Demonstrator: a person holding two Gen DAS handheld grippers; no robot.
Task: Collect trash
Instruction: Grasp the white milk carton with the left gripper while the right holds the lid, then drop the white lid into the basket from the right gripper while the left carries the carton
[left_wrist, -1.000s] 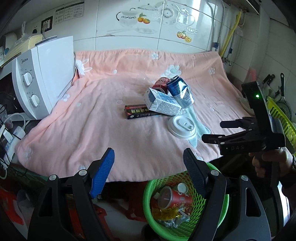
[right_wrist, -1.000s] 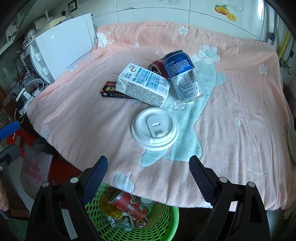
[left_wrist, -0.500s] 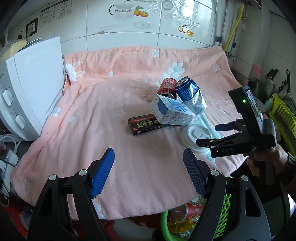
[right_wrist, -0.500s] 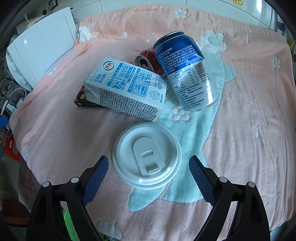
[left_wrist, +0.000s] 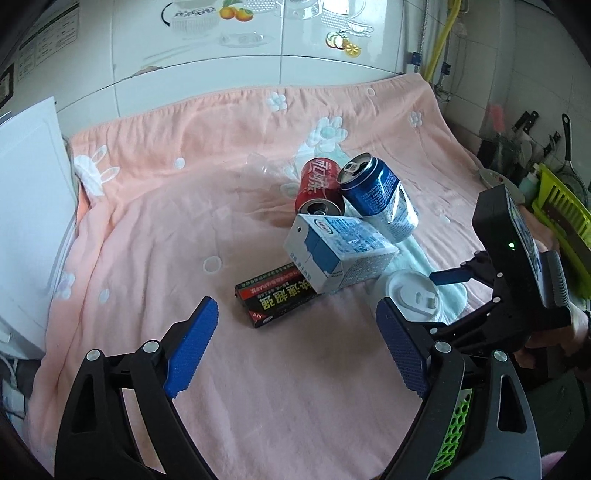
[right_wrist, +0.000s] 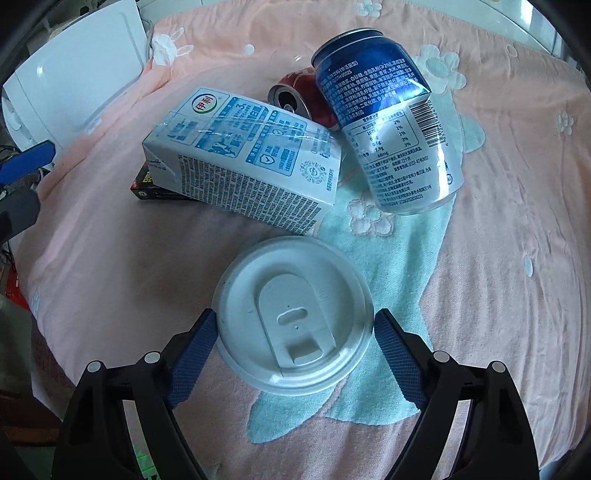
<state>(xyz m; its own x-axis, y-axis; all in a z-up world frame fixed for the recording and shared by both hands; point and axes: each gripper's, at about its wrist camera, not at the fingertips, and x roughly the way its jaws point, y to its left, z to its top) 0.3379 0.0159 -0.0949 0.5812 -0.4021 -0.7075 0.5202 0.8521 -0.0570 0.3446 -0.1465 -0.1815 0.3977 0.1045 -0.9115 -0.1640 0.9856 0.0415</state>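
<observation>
On the pink blanket (right_wrist: 517, 221) the white cup lid (right_wrist: 293, 314) lies flat between the right gripper (right_wrist: 291, 354) jaws, which have just been closing and sit at its rim; contact is unclear. Left gripper (left_wrist: 295, 354) hovers with jaws just widened, empty, near the black box (left_wrist: 277, 299) under the milk carton (left_wrist: 336, 254).

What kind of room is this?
Most likely a home kitchen: glossy wall tiles with fruit decals, a pan hanging by a green dish rack, and a white countertop appliance.

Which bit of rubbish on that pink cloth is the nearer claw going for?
On the pink towel, nearest of the litter, lies a white lid between the right gripper's blue pads. Unlike the carton and cans behind it, it is flat and round.
</observation>
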